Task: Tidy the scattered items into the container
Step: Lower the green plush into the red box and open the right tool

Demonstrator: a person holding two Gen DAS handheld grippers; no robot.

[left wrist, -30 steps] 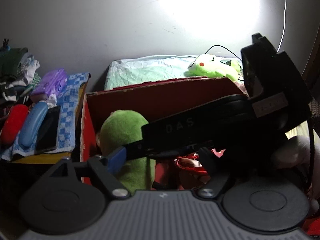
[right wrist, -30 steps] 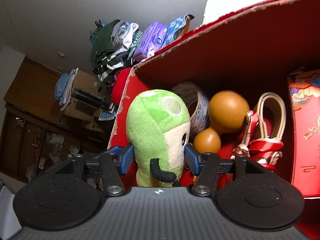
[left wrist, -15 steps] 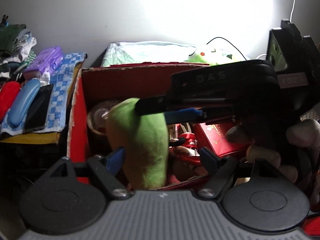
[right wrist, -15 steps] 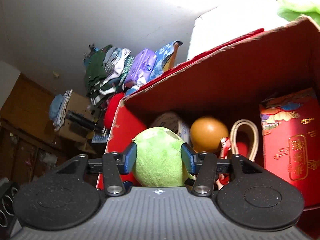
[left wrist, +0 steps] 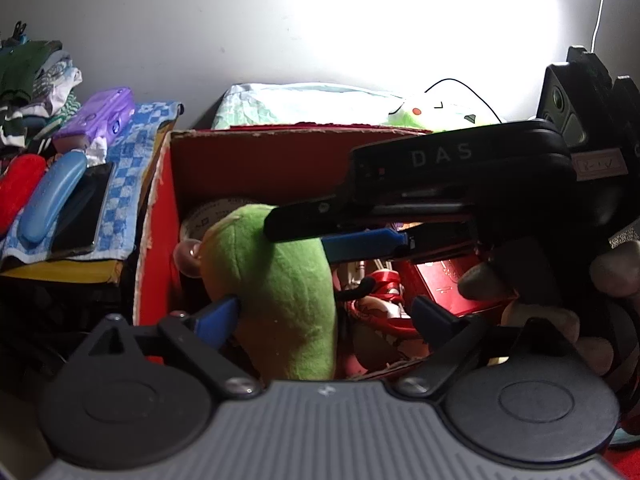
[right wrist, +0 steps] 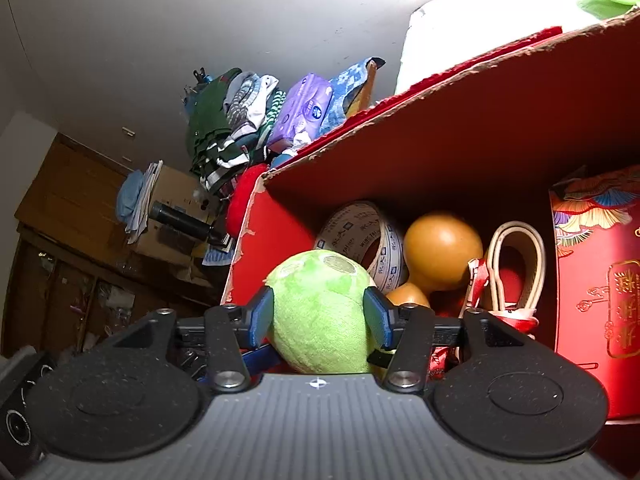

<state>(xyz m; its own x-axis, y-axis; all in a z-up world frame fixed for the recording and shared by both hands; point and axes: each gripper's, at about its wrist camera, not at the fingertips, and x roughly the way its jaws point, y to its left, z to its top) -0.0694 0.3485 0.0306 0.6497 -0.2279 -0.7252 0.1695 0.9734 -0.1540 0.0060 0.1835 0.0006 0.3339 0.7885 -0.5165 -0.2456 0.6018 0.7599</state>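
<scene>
While tongs grip plush.

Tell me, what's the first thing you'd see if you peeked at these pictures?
The fuzzy green plush toy, squeezed between the blue pads of the right gripper just inside the red cardboard box, near its left wall. Right behind it in the box sit a shiny orange gourd and a roll of printed tape. Seen from the left wrist, the left gripper is open at the box's near edge, with one blue pad against the toy.
</scene>
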